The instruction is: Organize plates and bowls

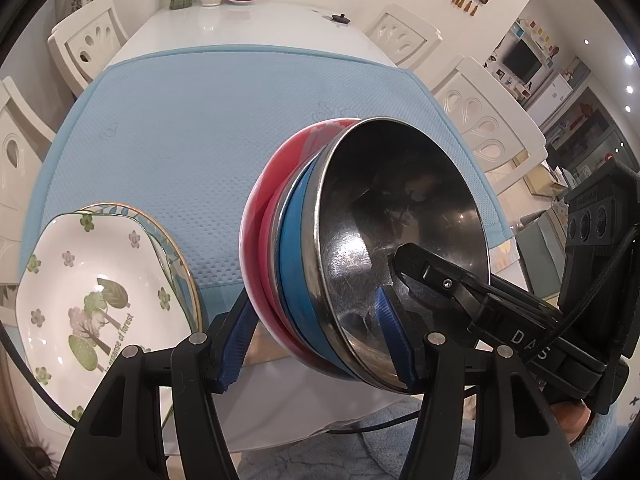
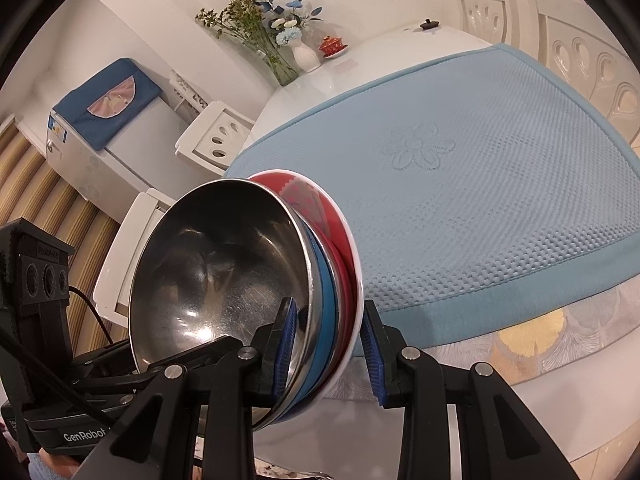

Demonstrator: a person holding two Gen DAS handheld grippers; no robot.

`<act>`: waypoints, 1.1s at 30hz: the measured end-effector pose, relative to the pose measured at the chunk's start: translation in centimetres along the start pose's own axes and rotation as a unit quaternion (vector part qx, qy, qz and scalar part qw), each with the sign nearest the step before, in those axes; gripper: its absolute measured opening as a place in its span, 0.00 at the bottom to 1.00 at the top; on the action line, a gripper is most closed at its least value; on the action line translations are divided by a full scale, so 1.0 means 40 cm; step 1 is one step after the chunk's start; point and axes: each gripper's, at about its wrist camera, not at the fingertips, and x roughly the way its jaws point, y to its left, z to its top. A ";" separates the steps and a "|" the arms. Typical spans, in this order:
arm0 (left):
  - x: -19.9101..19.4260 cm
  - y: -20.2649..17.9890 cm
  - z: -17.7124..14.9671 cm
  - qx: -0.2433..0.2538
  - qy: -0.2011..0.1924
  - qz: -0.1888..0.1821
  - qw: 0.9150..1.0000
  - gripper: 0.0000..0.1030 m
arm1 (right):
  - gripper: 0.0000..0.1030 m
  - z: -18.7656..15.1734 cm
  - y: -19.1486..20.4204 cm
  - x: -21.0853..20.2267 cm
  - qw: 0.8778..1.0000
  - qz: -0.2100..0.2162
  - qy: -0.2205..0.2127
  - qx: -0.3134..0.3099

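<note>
On the left, two flowered plates (image 1: 96, 300) lie stacked at the near edge of the tabletop (image 1: 240, 28), partly on the blue mat (image 1: 200, 120). Right of them, a nested stack of bowls (image 1: 360, 248), steel inside blue inside red, is held tilted on edge above the mat's near edge. The left hand-held gripper (image 1: 320, 344) clamps its rim, one pad inside and one outside. The right hand-held gripper (image 2: 330, 344) grips the same rim likewise.

Floral plate (image 1: 100, 300) hides most of the gold-rimmed plate (image 1: 176, 248) beneath. Steel bowl (image 1: 400, 232) covers the blue bowl's (image 1: 296, 280) inside; the mat (image 1: 200, 128) runs behind them.
</note>
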 end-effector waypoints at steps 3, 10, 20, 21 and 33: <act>-0.005 0.004 0.000 -0.003 -0.004 0.001 1.000 0.54 | 0.31 -0.001 0.001 0.002 1.000 0.000 0.000 0.000; -0.035 0.024 -0.005 -0.011 -0.023 0.006 1.000 0.54 | 0.31 0.000 0.017 0.012 1.000 0.005 -0.001 -0.010; -0.077 0.068 -0.009 -0.029 -0.045 0.018 0.998 0.54 | 0.31 0.011 0.077 0.025 0.999 0.018 -0.003 -0.041; -0.082 0.074 -0.010 -0.032 -0.046 0.020 0.998 0.54 | 0.31 0.011 0.084 0.029 0.999 0.020 -0.002 -0.044; -0.146 0.152 -0.045 -0.073 -0.073 0.040 0.994 0.54 | 0.31 0.019 0.194 0.076 0.995 0.045 0.010 -0.093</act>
